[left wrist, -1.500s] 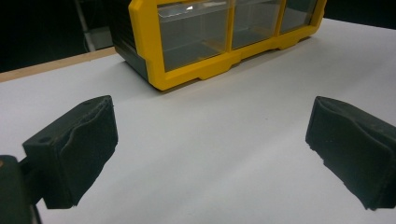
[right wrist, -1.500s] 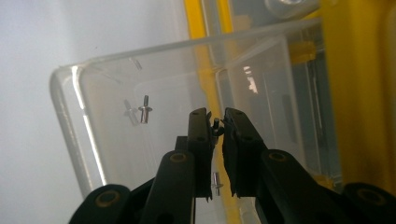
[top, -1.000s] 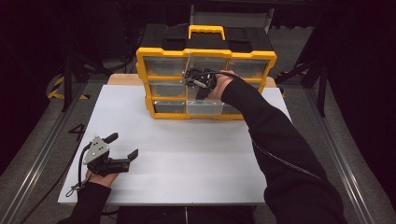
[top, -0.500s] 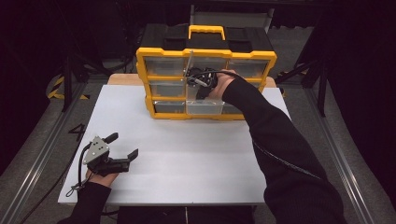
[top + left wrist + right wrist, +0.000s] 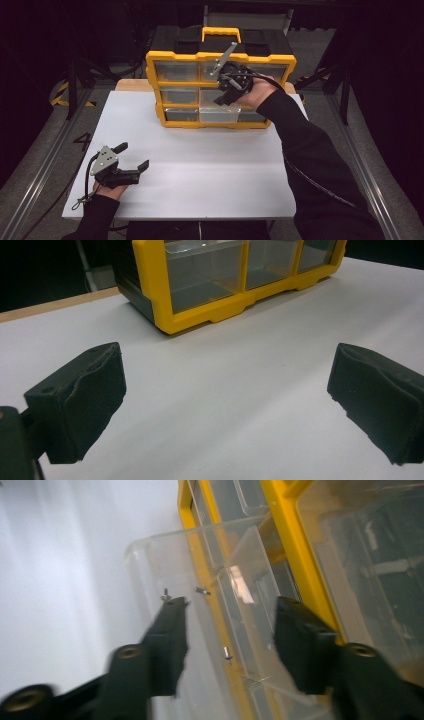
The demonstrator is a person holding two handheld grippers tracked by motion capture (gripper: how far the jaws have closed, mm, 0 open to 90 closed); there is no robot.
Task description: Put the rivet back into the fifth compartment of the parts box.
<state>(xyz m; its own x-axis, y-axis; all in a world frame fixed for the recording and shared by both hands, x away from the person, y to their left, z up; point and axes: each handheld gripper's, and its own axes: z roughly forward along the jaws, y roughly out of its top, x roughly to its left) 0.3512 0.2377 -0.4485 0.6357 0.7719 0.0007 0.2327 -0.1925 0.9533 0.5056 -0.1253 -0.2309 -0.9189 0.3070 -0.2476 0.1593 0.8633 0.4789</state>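
A yellow organiser cabinet point(image 5: 220, 55) with clear drawers stands at the back of the white table point(image 5: 200, 170). Its bottom middle drawer point(image 5: 219, 114) is pulled out. My right gripper point(image 5: 223, 97) hovers over that drawer, in front of the middle row, pointing down. In the right gripper view it point(image 5: 230, 607) is open above the clear drawer point(image 5: 210, 570), where small screws point(image 5: 202, 590) lie loose. My left gripper point(image 5: 134, 156) rests open on the table at the front left. Nothing lies between its fingers point(image 5: 225, 370), which face the cabinet point(image 5: 200, 315).
The cabinet has a yellow carry handle point(image 5: 221, 33) on its black top. Bare white tabletop stretches between the cabinet and the front edge. Metal rails point(image 5: 45, 155) run along the floor on both sides of the table.
My right gripper has tipped up and shifted slightly right in front of the cabinet, its grey plate now standing above the top row. The left gripper has stayed put.
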